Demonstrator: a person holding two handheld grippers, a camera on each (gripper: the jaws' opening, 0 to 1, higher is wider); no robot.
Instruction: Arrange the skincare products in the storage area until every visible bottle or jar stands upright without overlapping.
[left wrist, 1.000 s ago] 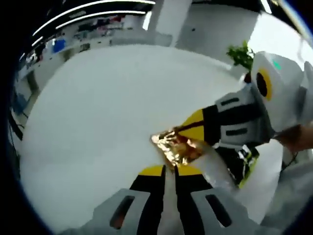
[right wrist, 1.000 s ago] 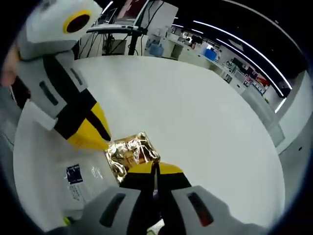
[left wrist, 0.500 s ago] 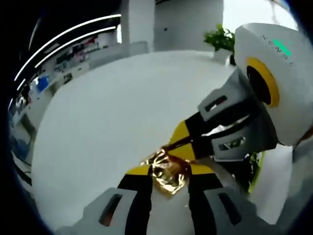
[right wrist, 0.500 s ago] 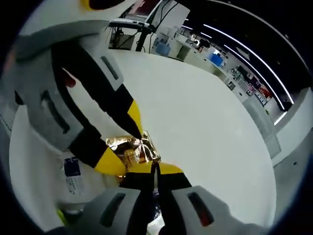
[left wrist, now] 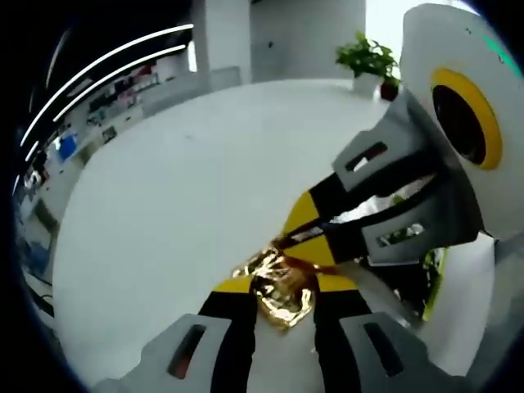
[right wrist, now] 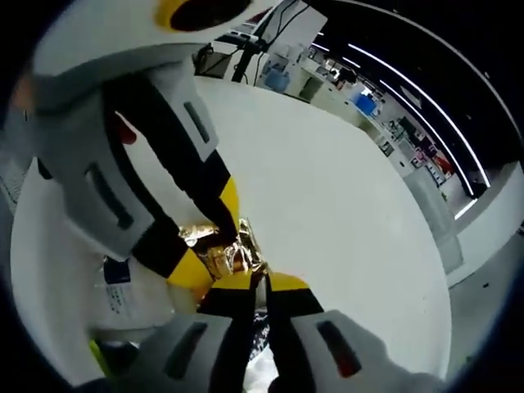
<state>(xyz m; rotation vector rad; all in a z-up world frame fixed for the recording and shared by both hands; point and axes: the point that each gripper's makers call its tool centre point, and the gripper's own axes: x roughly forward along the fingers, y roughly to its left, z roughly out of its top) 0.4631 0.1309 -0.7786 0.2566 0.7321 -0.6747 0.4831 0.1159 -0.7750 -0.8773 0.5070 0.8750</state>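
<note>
Pinching a crumpled gold foil packet between them, both tools meet low over the white worktop. The left gripper has its fingers a little apart with the foil wedged between the yellow tips. The right gripper has its fingers almost closed on the packet's near edge. The packet lies straight ahead of each, so neither tool is nearer. Just beside it, toward the person's edge, lies a clear pouch with a blue label. Far across the worktop stands a potted plant.
</note>
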